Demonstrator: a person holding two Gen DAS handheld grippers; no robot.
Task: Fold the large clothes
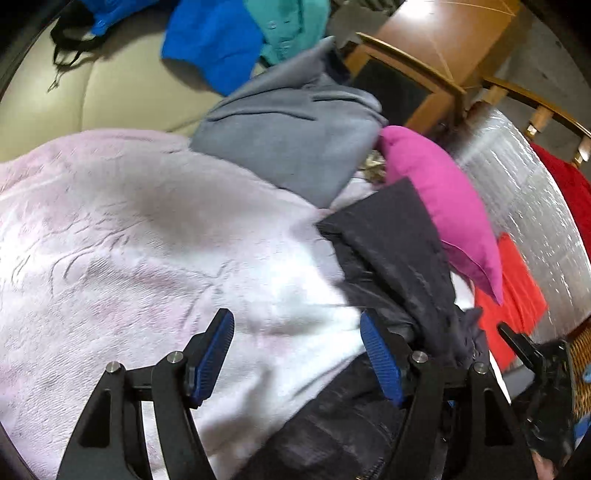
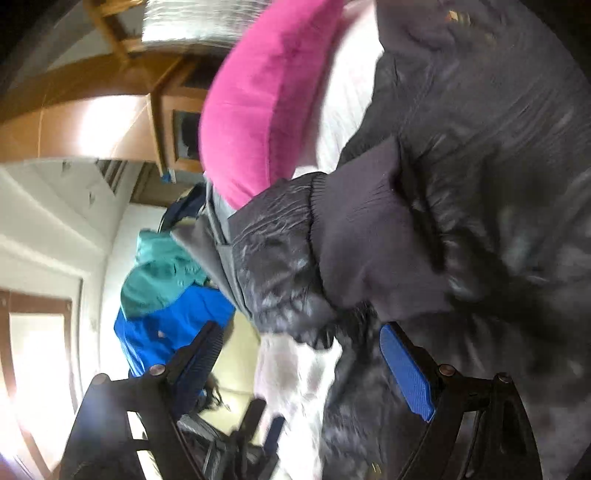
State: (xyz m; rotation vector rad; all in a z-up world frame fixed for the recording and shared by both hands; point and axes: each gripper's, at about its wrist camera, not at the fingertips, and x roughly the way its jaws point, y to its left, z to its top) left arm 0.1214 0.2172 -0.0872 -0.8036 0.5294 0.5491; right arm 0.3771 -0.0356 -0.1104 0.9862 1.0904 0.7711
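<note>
A dark grey puffer jacket [image 1: 399, 258] lies on a pale pink fleece blanket [image 1: 129, 229]. Its sleeve with a knit cuff fills the right wrist view [image 2: 369, 240]. My left gripper [image 1: 297, 354] is open and empty above the blanket, with the jacket's edge at its right finger [image 1: 380, 362]. My right gripper [image 2: 301, 365] is open over the jacket's sleeve and body, with nothing held between the pads. My right gripper also shows at the lower right of the left wrist view [image 1: 535, 354].
A magenta pillow [image 1: 443, 206] lies beyond the jacket. A folded grey garment [image 1: 291, 129], a blue garment [image 1: 214, 48] and a teal garment [image 1: 288, 26] lie farther back on a beige sofa [image 1: 110, 88]. A red cloth [image 1: 517, 295] and wooden furniture [image 1: 436, 48] are at right.
</note>
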